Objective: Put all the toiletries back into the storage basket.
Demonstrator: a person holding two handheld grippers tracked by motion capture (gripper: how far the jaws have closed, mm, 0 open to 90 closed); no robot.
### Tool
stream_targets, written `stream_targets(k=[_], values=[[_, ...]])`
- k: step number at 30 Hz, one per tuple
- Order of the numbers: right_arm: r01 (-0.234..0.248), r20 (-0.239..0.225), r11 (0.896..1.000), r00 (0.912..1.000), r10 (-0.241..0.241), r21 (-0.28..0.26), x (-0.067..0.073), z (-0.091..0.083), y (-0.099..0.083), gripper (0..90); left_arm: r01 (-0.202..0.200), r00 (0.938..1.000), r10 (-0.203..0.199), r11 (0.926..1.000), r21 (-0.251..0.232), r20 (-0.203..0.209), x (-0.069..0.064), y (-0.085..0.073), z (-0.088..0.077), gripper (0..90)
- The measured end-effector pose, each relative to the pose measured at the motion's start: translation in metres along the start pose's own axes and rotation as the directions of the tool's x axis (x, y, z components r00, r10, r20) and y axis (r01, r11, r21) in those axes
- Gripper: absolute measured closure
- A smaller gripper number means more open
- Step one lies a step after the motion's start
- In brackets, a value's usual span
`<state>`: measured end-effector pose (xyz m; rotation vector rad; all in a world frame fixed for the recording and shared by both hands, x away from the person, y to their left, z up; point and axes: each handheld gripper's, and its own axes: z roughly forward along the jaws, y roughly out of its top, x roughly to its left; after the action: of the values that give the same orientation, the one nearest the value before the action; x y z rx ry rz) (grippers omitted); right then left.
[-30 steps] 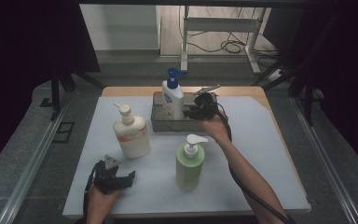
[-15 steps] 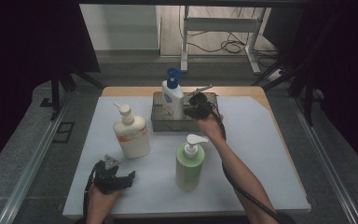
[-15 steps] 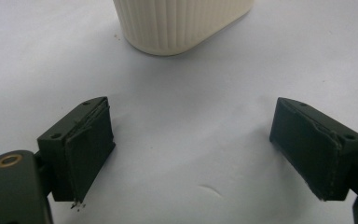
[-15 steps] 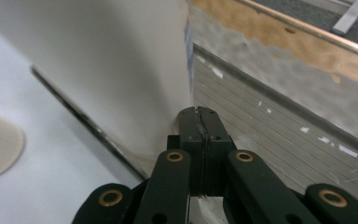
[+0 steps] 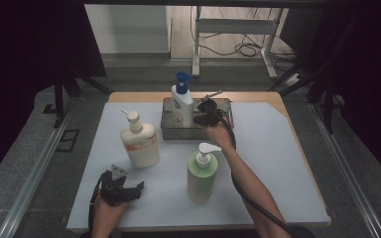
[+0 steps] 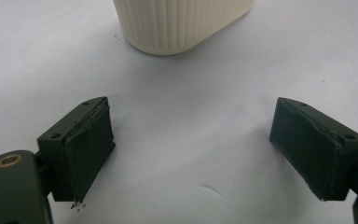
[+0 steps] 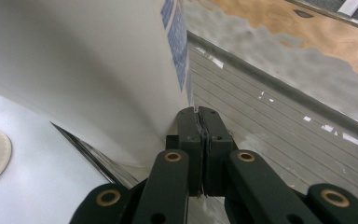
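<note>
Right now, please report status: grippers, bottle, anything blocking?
Right gripper shut, empty, beside blue-pump bottle standing in metal tray. Left gripper open, empty, on the mat. Nothing blocking.

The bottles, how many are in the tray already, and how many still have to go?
One looks done: the blue-topped bottle stands in the metal tray. The right tongs are shut beside it, holding nothing. Probably left: the cream bottle and the green bottle stand on the table mat. The left tongs are open near the cream bottle.
</note>
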<state>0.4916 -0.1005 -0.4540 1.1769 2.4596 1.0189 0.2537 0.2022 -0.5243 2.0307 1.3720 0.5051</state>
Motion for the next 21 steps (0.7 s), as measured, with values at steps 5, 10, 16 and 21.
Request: stream_targets(k=[5,10,16,21], values=[[0.003,0.001,1.0,1.0,-0.003,0.005,0.002,0.003,0.001,86.7,0.0,1.0,0.0,1.0,0.0,0.0,0.0,0.0,0.0,12.8],[0.001,-0.002,1.0,1.0,-0.001,0.007,0.004,0.005,0.002,86.3,0.0,1.0,0.0,1.0,0.0,0.0,0.0,0.0,0.0,12.8],[0.002,-0.018,1.0,0.9998,-0.002,0.006,0.01,0.007,0.004,85.3,0.0,1.0,0.0,1.0,0.0,0.0,0.0,0.0,0.0,12.8],[0.006,-0.022,1.0,0.9997,-0.006,0.005,0.014,0.01,0.005,84.7,0.0,1.0,0.0,1.0,0.001,0.0,0.0,0.0,0.0,12.8]])
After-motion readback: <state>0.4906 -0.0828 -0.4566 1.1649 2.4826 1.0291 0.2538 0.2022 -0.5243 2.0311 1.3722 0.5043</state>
